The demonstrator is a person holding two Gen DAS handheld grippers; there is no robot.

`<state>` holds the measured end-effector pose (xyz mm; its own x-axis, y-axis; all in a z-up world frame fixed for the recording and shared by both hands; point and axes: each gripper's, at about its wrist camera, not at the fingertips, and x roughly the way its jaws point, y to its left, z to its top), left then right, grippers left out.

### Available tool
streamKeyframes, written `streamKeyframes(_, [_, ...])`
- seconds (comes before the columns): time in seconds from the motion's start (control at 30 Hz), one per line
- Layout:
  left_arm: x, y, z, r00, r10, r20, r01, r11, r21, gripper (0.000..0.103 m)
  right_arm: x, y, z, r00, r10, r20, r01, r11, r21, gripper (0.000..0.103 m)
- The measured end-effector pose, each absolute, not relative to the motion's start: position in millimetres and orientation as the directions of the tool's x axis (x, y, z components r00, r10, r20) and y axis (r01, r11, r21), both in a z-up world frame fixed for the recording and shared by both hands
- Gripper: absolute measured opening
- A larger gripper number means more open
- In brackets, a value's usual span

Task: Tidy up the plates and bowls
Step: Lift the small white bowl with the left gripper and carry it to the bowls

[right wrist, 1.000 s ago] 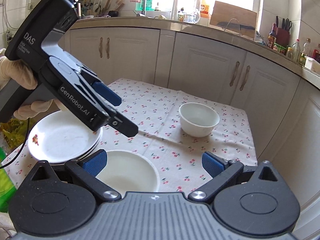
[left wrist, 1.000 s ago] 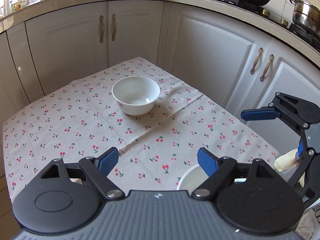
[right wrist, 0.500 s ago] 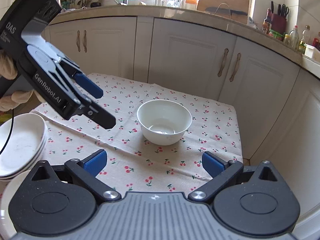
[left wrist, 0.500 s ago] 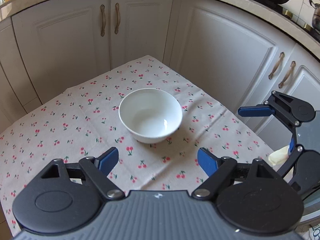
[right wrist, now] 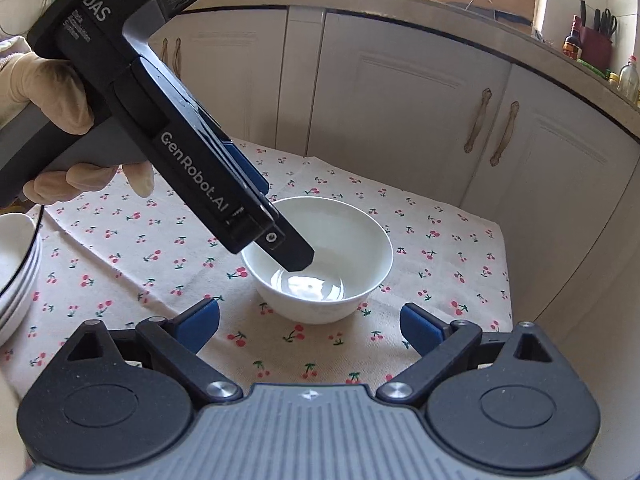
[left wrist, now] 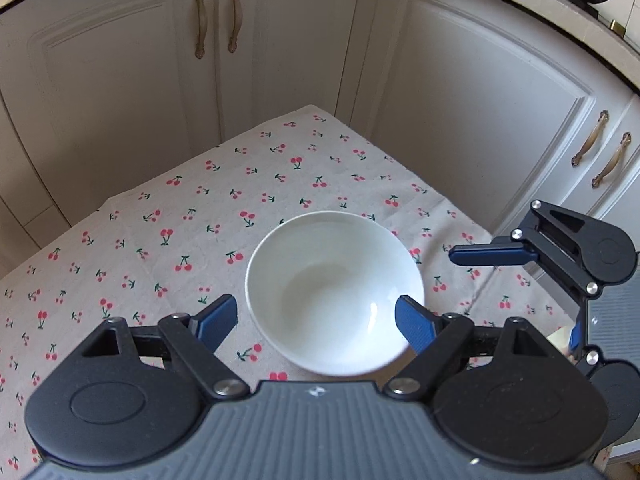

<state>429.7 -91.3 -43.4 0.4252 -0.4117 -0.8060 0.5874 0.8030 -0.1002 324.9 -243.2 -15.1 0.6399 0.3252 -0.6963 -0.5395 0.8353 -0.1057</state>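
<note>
Item: white bowl [left wrist: 334, 292], glossy, round, empty, upright on our cherry-print surface [left wrist: 192, 216]; left claw [left wrist: 316, 320] and right claw [right wrist: 310, 322] both spread wide.

Cherry-print tablecloth [left wrist: 248, 184] before white cabinets [right wrist: 404, 92]; knife block [right wrist: 596, 40] on counter [right wrist: 440, 20]

bowl [left wrist: 334, 292]: glossy white ceramic | tablecloth [left wrist: 224, 200]: matt woven cloth | cabinets [left wrist: 460, 92]: smooth painted

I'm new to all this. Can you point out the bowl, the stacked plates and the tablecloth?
bowl [right wrist: 320, 276]: right wrist view, on its inside bottom.
plates [right wrist: 16, 256]: right wrist view, on the top plate's rim.
tablecloth [left wrist: 240, 184]: left wrist view, on bare cherry-print cloth.
</note>
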Motion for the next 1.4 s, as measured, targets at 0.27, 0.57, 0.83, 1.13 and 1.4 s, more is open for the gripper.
streamKeyframes(0.27, [443.5,-97.5,-54.4,0.406,-0.405,-0.819,0.595,0.797,-0.099,0.083,347.1,-241.5,-29.5,0.621,0.316,-0.717,-0.528,0.845,-0.085,0.092])
streamKeyframes(0.57, [445.0,-101.7,-60.2,0.376,-0.413,-0.83,0.62,0.777,-0.106,0.078,354.7,-235.3,-33.5,0.609,0.334,-0.719,-0.536,0.842,-0.064,0.087])
streamKeyframes(0.83, [444.8,-101.0,-61.4,0.37,-0.426,-0.826,0.63,0.768,-0.114,0.076,356.7,-234.0,-32.2,0.609,0.347,-0.713,-0.535,0.843,-0.046,0.087])
streamKeyframes(1.13, [446.7,-102.2,-59.7,0.373,-0.44,-0.817,0.648,0.754,-0.11,0.076,356.2,-235.0,-32.9,0.613,0.349,-0.709,-0.532,0.846,-0.044,0.086])
streamKeyframes(1.4, [446.9,-105.4,-60.3,0.374,-0.427,-0.823,0.66,0.747,-0.087,0.076,355.6,-235.9,-34.1,0.618,0.351,-0.704,-0.528,0.848,-0.04,0.087])
